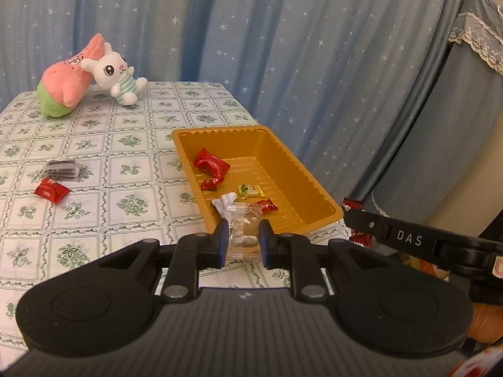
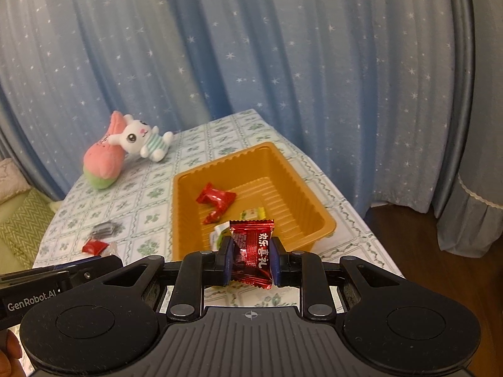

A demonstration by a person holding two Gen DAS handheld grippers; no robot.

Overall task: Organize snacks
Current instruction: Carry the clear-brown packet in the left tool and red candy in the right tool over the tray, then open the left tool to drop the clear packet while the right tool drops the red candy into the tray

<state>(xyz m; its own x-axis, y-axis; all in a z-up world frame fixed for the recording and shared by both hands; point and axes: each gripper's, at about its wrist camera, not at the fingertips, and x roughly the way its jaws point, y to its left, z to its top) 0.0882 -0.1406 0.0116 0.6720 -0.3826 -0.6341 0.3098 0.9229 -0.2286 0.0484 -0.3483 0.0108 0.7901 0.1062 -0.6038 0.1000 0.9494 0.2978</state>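
Carrying a clear-wrapped candy [image 1: 243, 229] in our left gripper [image 1: 242, 245] and a red foil candy [image 2: 251, 253] in our right gripper [image 2: 251, 262], both clamped tight, we see the orange tray [image 1: 309, 188] lying just ahead by the tabletop's right edge.

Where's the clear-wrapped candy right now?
The clear-wrapped candy is clamped in the left gripper, in the left wrist view just short of the orange tray's near rim.

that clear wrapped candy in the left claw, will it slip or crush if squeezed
The clear wrapped candy probably has a slick film wrapper, so it may slide between the left claw pads. The wrapper looks crinkly and would likely deform easily. It looks small, so probably light.
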